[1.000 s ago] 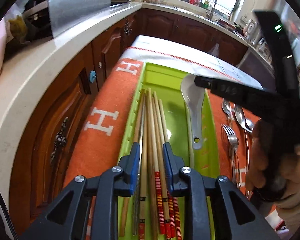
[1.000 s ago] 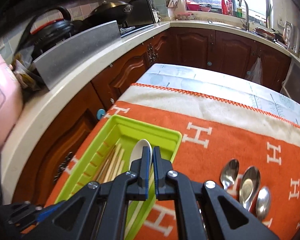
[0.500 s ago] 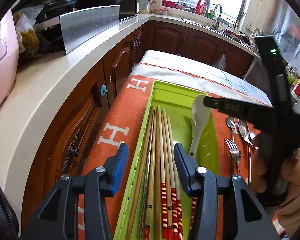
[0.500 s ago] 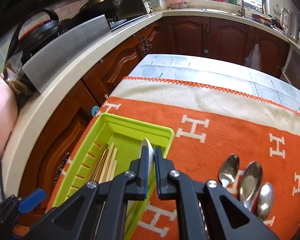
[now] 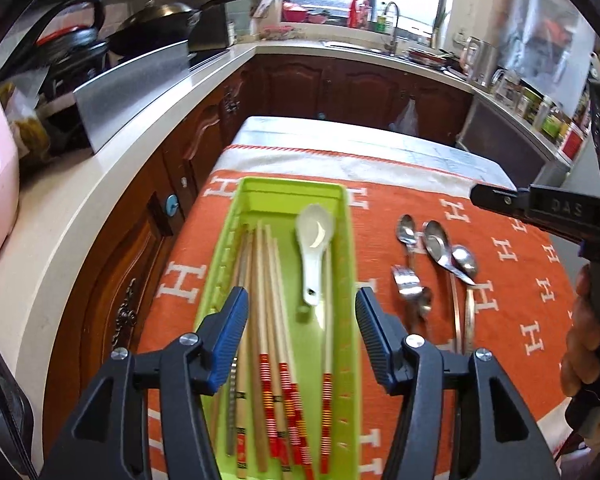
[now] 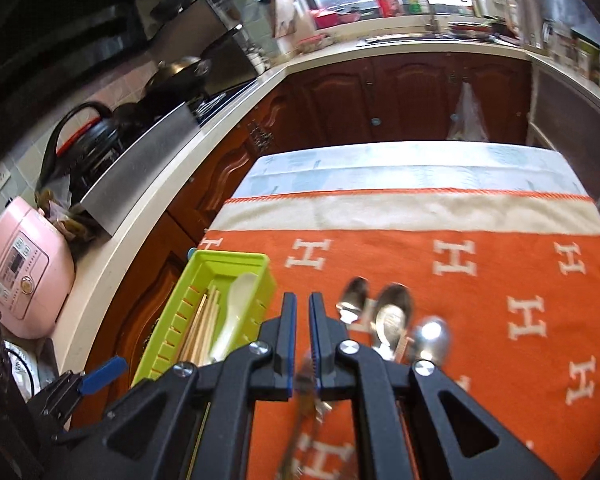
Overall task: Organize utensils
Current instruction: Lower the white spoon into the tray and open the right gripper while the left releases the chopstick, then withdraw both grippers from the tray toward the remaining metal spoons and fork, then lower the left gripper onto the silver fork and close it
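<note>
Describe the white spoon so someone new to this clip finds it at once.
On the orange blanket sits a lime-green tray. The white spoon lies inside it, right of the chopsticks, bowl toward the far end. It is the only ceramic-looking spoon; the metal spoons lie outside on the blanket.

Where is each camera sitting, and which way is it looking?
Left wrist: rides on the left gripper, looking down along its opening jaws at the green tray with chopsticks and white spoon; a hand holding the right gripper shows at right.
Right wrist: rides on the right gripper, jaws almost closed, over the metal spoons on the orange cloth.
Both views show tray, spoons, cloth.
</note>
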{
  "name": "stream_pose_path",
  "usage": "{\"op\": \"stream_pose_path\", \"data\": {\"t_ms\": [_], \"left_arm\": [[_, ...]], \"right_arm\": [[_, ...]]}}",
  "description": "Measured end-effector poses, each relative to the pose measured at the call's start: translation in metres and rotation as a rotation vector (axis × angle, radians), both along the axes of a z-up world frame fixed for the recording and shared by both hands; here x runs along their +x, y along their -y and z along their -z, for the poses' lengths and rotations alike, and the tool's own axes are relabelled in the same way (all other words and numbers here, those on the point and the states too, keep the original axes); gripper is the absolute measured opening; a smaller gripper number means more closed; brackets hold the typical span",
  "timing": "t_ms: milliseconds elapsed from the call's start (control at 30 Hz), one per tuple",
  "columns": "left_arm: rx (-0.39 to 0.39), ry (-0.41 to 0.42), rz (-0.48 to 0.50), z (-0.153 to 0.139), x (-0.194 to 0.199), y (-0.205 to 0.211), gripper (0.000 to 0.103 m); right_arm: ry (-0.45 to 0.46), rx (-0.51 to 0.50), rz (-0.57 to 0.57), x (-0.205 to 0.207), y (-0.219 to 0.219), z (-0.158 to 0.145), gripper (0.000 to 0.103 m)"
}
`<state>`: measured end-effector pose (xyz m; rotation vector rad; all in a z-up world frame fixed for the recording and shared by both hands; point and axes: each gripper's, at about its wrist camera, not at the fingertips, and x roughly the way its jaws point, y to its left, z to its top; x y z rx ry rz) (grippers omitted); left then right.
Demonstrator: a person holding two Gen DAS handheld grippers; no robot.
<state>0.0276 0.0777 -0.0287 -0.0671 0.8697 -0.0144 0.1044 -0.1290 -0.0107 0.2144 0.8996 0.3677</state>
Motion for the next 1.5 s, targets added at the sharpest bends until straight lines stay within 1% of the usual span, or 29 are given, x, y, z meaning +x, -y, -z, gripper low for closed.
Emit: {"op": "stream_pose_path", "data": {"t_ms": [67,300,433,567,667,767,833,933,1067,1267,1500], "left_arm": [[0.005,0.000,0.021,-0.004,-0.003,0.011,0.054],[-0.006,-0.022,0.078,-0.007,-0.004,0.042,0.054],[-0.070,-0.050,0.101,-0.001,-0.001,0.053,0.054],[-0.157,-0.111,0.109,0.016,0.007,0.060,0.054],[-0.180,-0.140,0.111,0.028,0.011,0.067,0.054],[-0.156,-0.148,0.108,0.036,0.017,0.077,0.054],[-0.133,-0.148,0.101,0.040,0.021,0.081,0.047],[-0.104,-0.156,0.100,0.048,0.028,0.090,0.040],[-0.074,-0.174,0.089,0.058,0.039,0.099,0.038],[-0.004,-0.191,0.038,0.073,0.055,0.107,0.033],[0.005,-0.211,0.004,0.083,0.068,0.107,0.030]], "right_arm": [[0.001,-0.007,0.016,-0.009,0.014,-0.001,0.006],[-0.009,0.027,0.045,-0.036,0.051,0.004,0.006],[-0.027,0.043,0.053,-0.047,0.067,0.013,0.006],[-0.069,0.074,0.056,-0.056,0.080,0.032,0.006],[-0.097,0.077,0.066,-0.060,0.086,0.048,0.006],[-0.119,0.092,0.070,-0.064,0.090,0.061,0.006],[-0.136,0.114,0.065,-0.065,0.090,0.069,0.006],[-0.138,0.115,0.055,-0.065,0.088,0.075,0.006],[-0.134,0.127,0.032,-0.066,0.085,0.081,0.006],[-0.154,0.163,0.017,-0.064,0.087,0.092,0.006],[-0.170,0.190,0.011,-0.061,0.091,0.100,0.006]]}}
